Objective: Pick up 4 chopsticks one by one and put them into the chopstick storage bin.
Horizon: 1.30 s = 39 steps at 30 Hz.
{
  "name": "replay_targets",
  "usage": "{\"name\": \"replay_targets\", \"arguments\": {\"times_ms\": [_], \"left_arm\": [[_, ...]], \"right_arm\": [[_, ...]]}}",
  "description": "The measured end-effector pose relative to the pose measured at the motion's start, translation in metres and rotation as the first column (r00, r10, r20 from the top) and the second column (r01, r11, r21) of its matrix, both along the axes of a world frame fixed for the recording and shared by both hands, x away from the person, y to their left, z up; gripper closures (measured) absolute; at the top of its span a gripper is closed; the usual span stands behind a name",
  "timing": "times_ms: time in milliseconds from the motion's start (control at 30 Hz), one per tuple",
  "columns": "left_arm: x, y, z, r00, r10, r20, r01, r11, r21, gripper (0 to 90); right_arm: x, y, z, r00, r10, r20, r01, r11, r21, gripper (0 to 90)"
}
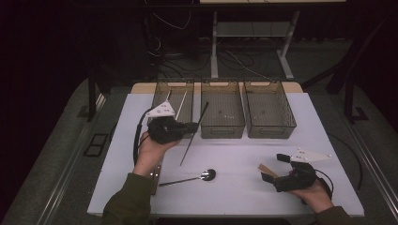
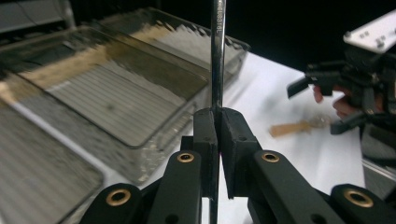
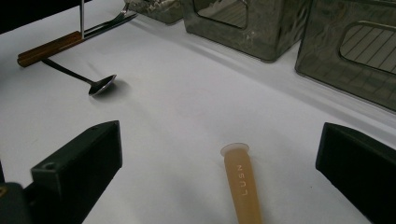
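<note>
Two grippers: left gripper (image 1: 190, 127) clamps metal rod (image 1: 194, 134), perhaps chopstick; right gripper (image 1: 273, 169) spread around tan handle (image 3: 243, 186).

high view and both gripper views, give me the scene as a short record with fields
left gripper: shut on thin metal rod, lifted over the table
right gripper: open, jaws either side of tan plastic handle, not touching it
bins: three clear plastic bins in a row at the far edge
on the white table: steel spoon, wooden-handled utensil
rod tilt: slanted, upper end over the middle bin's near-left corner
</note>
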<state>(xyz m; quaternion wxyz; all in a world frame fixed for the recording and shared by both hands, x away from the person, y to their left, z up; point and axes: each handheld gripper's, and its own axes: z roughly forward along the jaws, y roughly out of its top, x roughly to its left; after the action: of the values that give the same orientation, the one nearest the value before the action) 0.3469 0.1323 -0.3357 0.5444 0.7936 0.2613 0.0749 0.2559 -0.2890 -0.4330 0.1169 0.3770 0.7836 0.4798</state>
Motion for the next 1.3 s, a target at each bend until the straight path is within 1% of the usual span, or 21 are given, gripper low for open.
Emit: {"name": "replay_targets", "arguments": {"times_ms": [67, 167, 200, 367, 433, 500, 600, 667, 733, 800, 933, 1000, 1067, 1100, 1167, 1233, 1300], "left_arm": [[0.001, 0.007, 0.001, 0.9997, 0.022, 0.010, -0.021, 0.9995, -0.021, 85.0], [0.004, 0.016, 0.003, 0.9981, 0.057, 0.024, -0.056, 0.9976, -0.040, 85.0], [0.005, 0.019, 0.005, 0.9974, 0.066, 0.030, -0.065, 0.9971, -0.039, 85.0], [0.015, 0.029, 0.013, 0.9907, 0.121, 0.063, -0.117, 0.9910, -0.065, 85.0], [0.021, 0.033, 0.019, 0.9874, 0.138, 0.077, -0.133, 0.9888, -0.068, 85.0], [0.027, 0.037, 0.024, 0.9859, 0.147, 0.079, -0.141, 0.9865, -0.084, 85.0], [0.035, 0.042, 0.033, 0.9801, 0.174, 0.095, -0.166, 0.9824, -0.085, 85.0], [0.042, 0.045, 0.039, 0.9742, 0.198, 0.108, -0.190, 0.9780, -0.087, 85.0], [0.049, 0.048, 0.043, 0.9678, 0.222, 0.118, -0.211, 0.9721, -0.103, 85.0], [0.056, 0.051, 0.048, 0.9608, 0.249, 0.122, -0.237, 0.9656, -0.107, 85.0], [0.070, 0.053, 0.054, 0.9437, 0.301, 0.137, -0.291, 0.9524, -0.093, 85.0], [0.077, 0.053, 0.055, 0.9356, 0.323, 0.142, -0.315, 0.9460, -0.076, 85.0], [0.084, 0.053, 0.053, 0.9253, 0.354, 0.136, -0.348, 0.9352, -0.065, 85.0], [0.087, 0.054, 0.052, 0.9218, 0.363, 0.137, -0.359, 0.9320, -0.051, 85.0], [0.092, 0.054, 0.048, 0.9164, 0.380, 0.125, -0.378, 0.9248, -0.038, 85.0], [0.098, 0.054, 0.042, 0.9118, 0.394, 0.115, -0.396, 0.9183, -0.009, 85.0], [0.103, 0.055, 0.036, 0.9087, 0.407, 0.092, -0.411, 0.9116, 0.021, 85.0]], "right_arm": [[0.000, 0.000, 0.000, 1.0000, -0.001, -0.004, 0.001, 1.0000, 0.000, 0.7], [-0.001, 0.000, 0.000, 0.9999, -0.003, -0.012, 0.003, 1.0000, 0.002, 0.7], [0.000, 0.000, 0.000, 0.9999, -0.003, -0.011, 0.003, 1.0000, 0.002, 0.7], [0.000, 0.000, 0.000, 1.0000, -0.005, -0.009, 0.005, 1.0000, 0.002, 0.7], [0.000, 0.000, 0.000, 0.9999, -0.006, -0.008, 0.006, 1.0000, 0.003, 0.7], [0.000, 0.000, 0.000, 0.9999, -0.007, -0.010, 0.007, 1.0000, 0.003, 0.7], [0.000, 0.000, -0.001, 0.9999, -0.008, -0.010, 0.008, 1.0000, 0.004, 0.7], [0.000, 0.000, -0.001, 0.9999, -0.009, -0.009, 0.009, 0.9999, 0.005, 0.7], [0.000, 0.000, -0.001, 0.9999, -0.009, -0.009, 0.009, 0.9999, 0.005, 0.7], [0.000, 0.000, -0.001, 0.9999, -0.010, -0.010, 0.010, 0.9999, 0.006, 0.7], [0.000, 0.000, -0.001, 0.9999, -0.009, -0.008, 0.009, 0.9999, 0.007, 0.7], [0.000, 0.000, -0.001, 0.9999, -0.008, -0.008, 0.008, 0.9999, 0.007, 0.7], [0.000, 0.000, 0.000, 0.9999, -0.008, -0.007, 0.008, 0.9999, 0.009, 0.7], [0.000, -0.001, 0.000, 0.9999, -0.008, -0.006, 0.009, 0.9999, 0.010, 0.7], [0.000, -0.001, 0.000, 0.9999, -0.007, -0.009, 0.007, 0.9999, 0.010, 0.7], [0.000, -0.001, 0.000, 0.9999, -0.006, -0.010, 0.006, 0.9999, 0.012, 0.7], [0.000, -0.001, 0.000, 0.9999, -0.006, -0.009, 0.006, 0.9999, 0.012, 0.7]]}}
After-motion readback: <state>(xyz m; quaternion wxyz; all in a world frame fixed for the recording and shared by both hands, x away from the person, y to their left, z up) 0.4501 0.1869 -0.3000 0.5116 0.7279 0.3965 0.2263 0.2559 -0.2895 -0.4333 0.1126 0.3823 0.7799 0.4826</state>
